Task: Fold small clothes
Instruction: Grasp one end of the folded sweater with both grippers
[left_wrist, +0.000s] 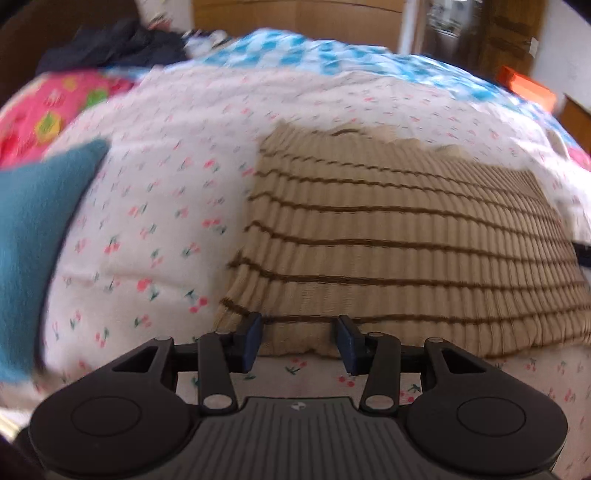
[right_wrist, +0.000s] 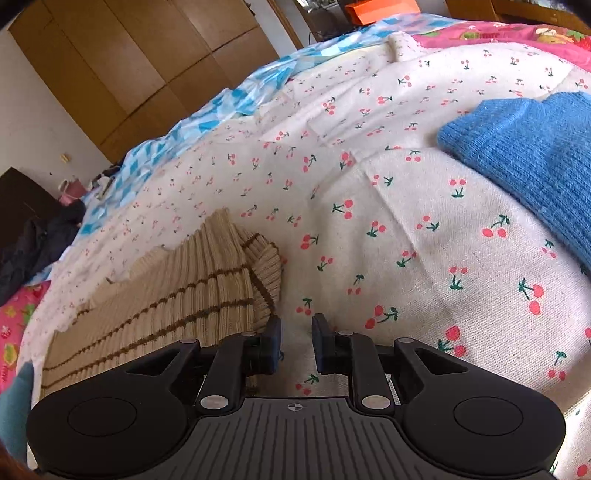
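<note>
Ribbed beige knit (left_wrist: 388, 236) with thin brown stripes across the ribs, spread flat on bed sheet (left_wrist: 155, 206) of cream cotton printed with small red cherries on green stems. Near hem slightly wavy and bunched; far edge uneven, with a small dark slit near the middle. From the right wrist view, same knit (right_wrist: 177, 299) seen end on, one corner folded over itself in a soft rounded lobe with a brown band at its edge. Left claw (left_wrist: 300, 341) low at the near hem, dark blue pads apart, hem edge lying between the tips but not pinched. Right claw (right_wrist: 296, 345) just beside the folded corner, pads parted by a narrow gap with only sheet showing between; left pad touching or nearly touching the knit, cannot tell which. Blue sweater (right_wrist: 532, 158) of fine, fuzzy knit well apart to the right, folded into a thick rounded slab; blurred teal shape (left_wrist: 40, 236) at the left edge of the left view, probably the same piece. Beyond the sheet, glossy blue-and-white checked cover (left_wrist: 295, 51), pink cover (left_wrist: 48, 110) with bright fruit prints, dark crumpled clothing (left_wrist: 110, 44) and wooden wardrobe doors (right_wrist: 140, 62).
</note>
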